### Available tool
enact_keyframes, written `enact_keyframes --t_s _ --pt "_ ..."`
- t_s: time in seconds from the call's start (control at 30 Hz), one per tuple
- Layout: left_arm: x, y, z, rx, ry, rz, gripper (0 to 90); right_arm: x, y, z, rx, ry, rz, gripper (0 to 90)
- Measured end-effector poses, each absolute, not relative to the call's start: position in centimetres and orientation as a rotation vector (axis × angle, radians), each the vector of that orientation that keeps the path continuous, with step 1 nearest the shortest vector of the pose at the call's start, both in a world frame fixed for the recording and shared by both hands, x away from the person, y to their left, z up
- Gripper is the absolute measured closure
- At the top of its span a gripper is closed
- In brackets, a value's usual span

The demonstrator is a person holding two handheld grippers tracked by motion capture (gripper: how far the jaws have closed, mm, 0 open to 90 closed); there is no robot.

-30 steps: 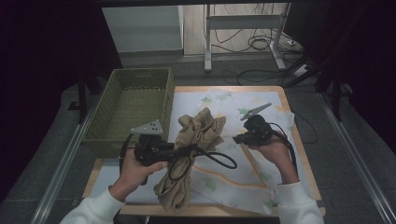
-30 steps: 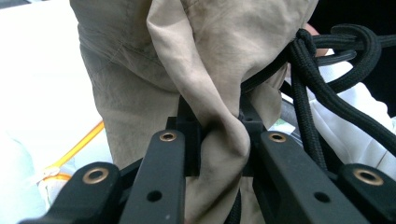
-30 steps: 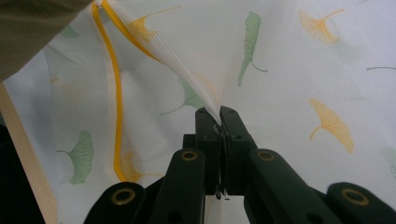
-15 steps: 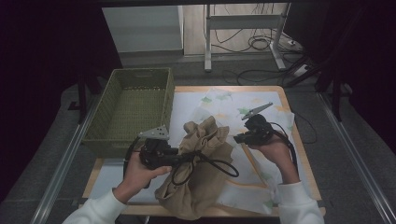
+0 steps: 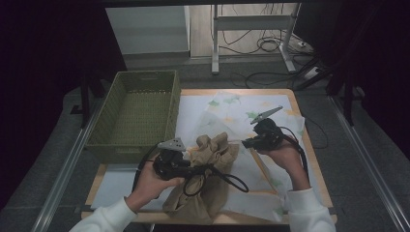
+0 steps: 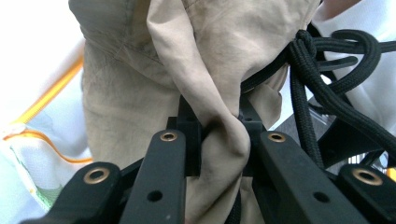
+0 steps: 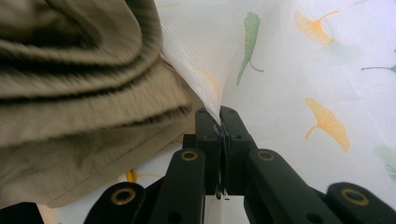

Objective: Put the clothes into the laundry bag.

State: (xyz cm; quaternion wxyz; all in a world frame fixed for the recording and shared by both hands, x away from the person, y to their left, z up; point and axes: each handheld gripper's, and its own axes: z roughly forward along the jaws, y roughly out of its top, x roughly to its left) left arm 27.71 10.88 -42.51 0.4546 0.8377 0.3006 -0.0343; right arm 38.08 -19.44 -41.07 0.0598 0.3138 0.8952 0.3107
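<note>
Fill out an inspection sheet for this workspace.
Surface: wooden table under a white leaf-print cloth.
Job's things: crumpled tan garment at the near edge.
Clutter: empty green basket at the left.
Grippers: left tool shut on a tan fold; right tool shut on a pinch of the leaf-print cloth.
Cables: black cable looped over the garment.
Surroundings: dark floor, metal frame, loose wires behind.

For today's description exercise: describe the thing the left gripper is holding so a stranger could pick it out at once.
Start at the wooden table, spread with a white leaf-print cloth. In front of the green basket lies a crumpled khaki garment, pinched by the left gripper. It is the one plain tan fabric there.
</note>
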Motion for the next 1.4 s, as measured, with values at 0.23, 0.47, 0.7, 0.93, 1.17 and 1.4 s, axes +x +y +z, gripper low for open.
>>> enact_keyframes --t_s 0.23,0.47,0.7,0.93,1.17,1.4 --pt "27.8 9.9 -43.5 2.107 0.746 -0.101 78.0 38.0 -19.6 -40.9 0.95 2.705 0.945 86.4" --pt "28.5 9.0 -44.5 2.138 0.766 -0.125 78.0 38.0 -19.5 -40.9 0.947 2.704 0.949 86.4" --pt "29.2 8.0 -45.4 2.167 0.771 -0.128 77.9 37.9 -19.6 -40.7 0.944 2.698 0.958 86.4" --pt "29.5 6.9 -46.1 2.193 0.761 -0.127 78.0 37.8 -19.6 -40.5 0.936 2.694 0.964 86.4" --pt "30.1 5.7 -46.7 2.216 0.755 -0.106 78.0 37.8 -19.5 -40.5 0.935 2.696 0.964 86.4" --pt "30.7 4.6 -47.1 2.245 0.747 -0.097 78.0 37.8 -19.6 -40.4 0.936 2.694 0.976 86.4"
